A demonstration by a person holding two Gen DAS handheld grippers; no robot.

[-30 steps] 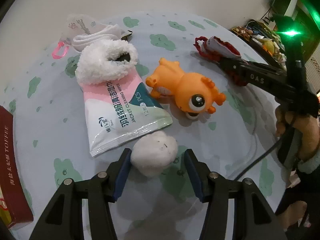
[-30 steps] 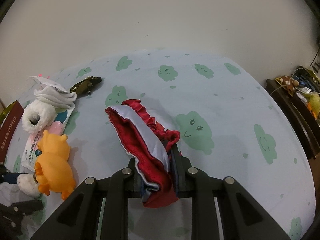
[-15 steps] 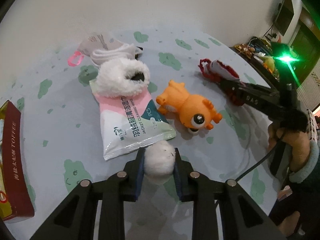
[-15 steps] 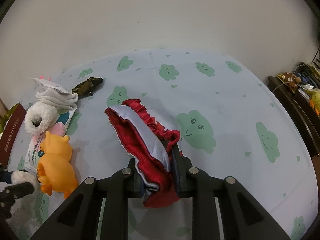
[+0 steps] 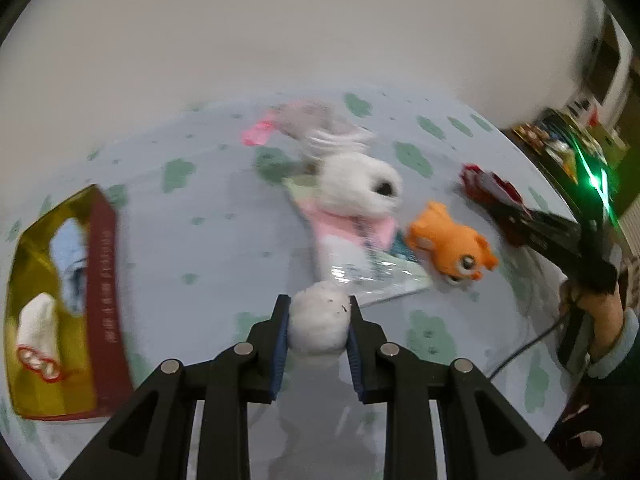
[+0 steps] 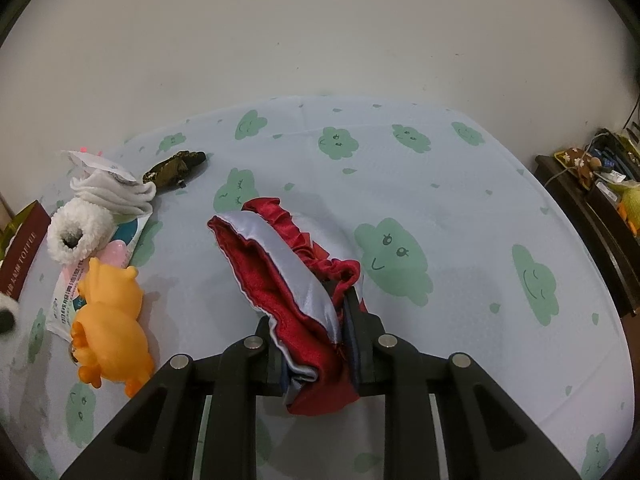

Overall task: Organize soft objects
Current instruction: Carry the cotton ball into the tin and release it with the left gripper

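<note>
My left gripper is shut on a white fluffy ball and holds it above the cloud-print table. My right gripper is shut on a red and silver satin cloth, also seen at the right in the left wrist view. An orange squeaky toy, a white fleecy bootie and a wipes pack lie mid-table. A red and gold box holding soft items sits at the left.
Folded white cloth with a pink tag and a small dark green item lie at the far side. A cluttered dark shelf stands right of the table. A wall runs behind.
My left gripper has closed on the white ball and lifted it, swinging left so the box comes into view. The right gripper has held still with the cloth.
</note>
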